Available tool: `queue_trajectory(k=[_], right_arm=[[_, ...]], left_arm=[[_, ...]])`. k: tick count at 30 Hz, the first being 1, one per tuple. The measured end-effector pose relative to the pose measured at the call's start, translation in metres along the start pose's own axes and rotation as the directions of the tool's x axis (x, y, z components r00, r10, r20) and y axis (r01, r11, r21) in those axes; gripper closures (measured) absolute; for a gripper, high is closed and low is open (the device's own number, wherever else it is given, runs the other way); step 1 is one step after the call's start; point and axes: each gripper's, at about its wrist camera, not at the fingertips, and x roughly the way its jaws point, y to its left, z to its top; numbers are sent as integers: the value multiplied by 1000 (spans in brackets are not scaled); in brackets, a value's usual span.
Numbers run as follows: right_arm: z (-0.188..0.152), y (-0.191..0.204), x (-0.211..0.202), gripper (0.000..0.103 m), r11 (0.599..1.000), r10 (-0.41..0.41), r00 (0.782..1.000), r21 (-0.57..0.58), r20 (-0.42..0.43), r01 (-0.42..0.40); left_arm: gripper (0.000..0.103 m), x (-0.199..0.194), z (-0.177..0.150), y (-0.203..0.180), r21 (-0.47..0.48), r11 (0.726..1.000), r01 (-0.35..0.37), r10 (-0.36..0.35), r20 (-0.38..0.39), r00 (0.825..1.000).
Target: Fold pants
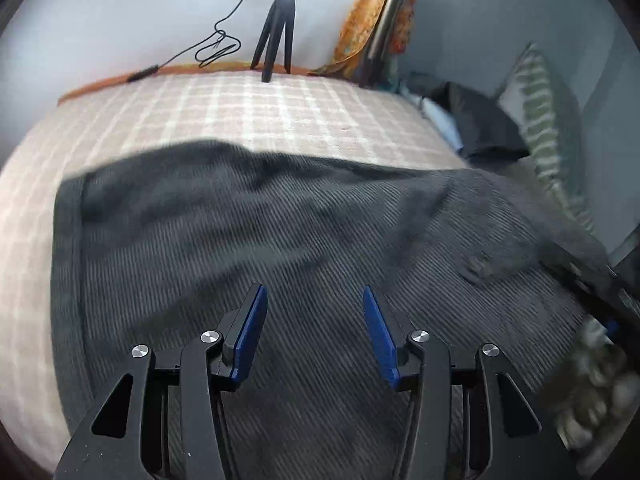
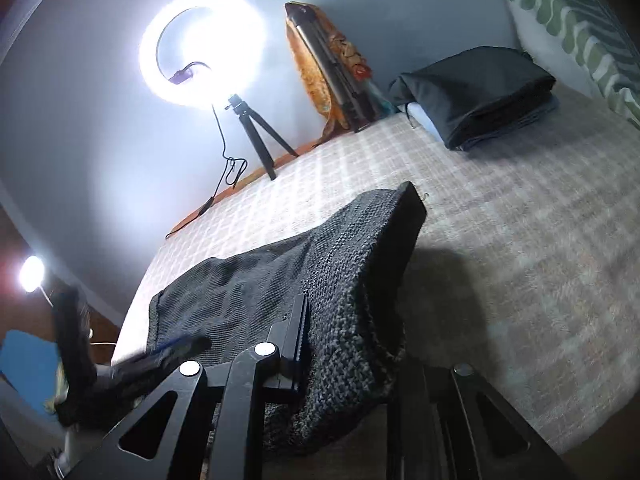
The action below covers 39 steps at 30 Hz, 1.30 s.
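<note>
The dark grey ribbed pants [image 1: 280,232] lie spread across the checked bedcover [image 1: 240,108]. My left gripper [image 1: 314,300] is open just above the cloth, with its blue pads [image 1: 252,332] apart and nothing between them. In the right wrist view, my right gripper [image 2: 344,328] is shut on a raised edge of the pants [image 2: 360,264]. The cloth drapes over the fingers and hides the right one. The left gripper [image 2: 172,350] also shows there, blurred, at the lower left.
A ring light [image 2: 202,46] on a small tripod [image 1: 276,28] stands at the bed's far edge, with its cable [image 1: 216,44] trailing. A stack of folded dark clothes [image 2: 480,92] and a green-striped pillow [image 2: 568,20] lie at the right. An orange cloth [image 1: 364,24] leans on the wall.
</note>
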Motion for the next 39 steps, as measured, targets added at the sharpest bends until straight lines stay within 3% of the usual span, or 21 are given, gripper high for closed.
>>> queue_trajectory(k=[4,6,8,11,14,19,22,27,30,33,39], right_arm=[[5,7,0,86,1000,20,1000,1,2,-20],[5,15,1,86,999,27,1000,-19,1,-26],[5,29,1,86,998,34,999,-59,6,-34],[6,53,-2,86,989,40,999,-142,18,-37],[7,76,-2,86,973,39,999,-227,17,-34],[2,118,5,86,920,14,1000,-393,19,-6],[-7,148,10,86,870,14,1000,-494,14,-5],[-38,205,26,86,739,24,1000,-673,-13,-27],[-67,238,38,86,629,32,999,-776,-37,-49],[-104,264,52,88,495,19,997,-866,-78,-78],[-160,275,65,89,224,-35,994,-970,-103,-93]], left_arm=[[55,8,-40,-15,76,997,-14,17,-30,999],[54,5,-53,-24,163,985,-57,53,30,998],[54,3,-56,-28,208,975,-73,68,30,997],[54,-13,-48,-11,108,994,-20,19,15,1000],[54,-50,-33,16,-6,1000,-3,3,110,994],[54,-115,-11,69,-133,989,-72,109,297,949],[54,-141,-5,109,-250,965,-83,171,355,919],[54,-170,-5,162,-402,913,-63,235,395,888],[54,-177,-7,178,-450,892,-48,251,402,881],[54,-180,-10,185,-466,883,-48,260,401,879],[54,-176,-14,191,-472,881,-42,252,392,885]])
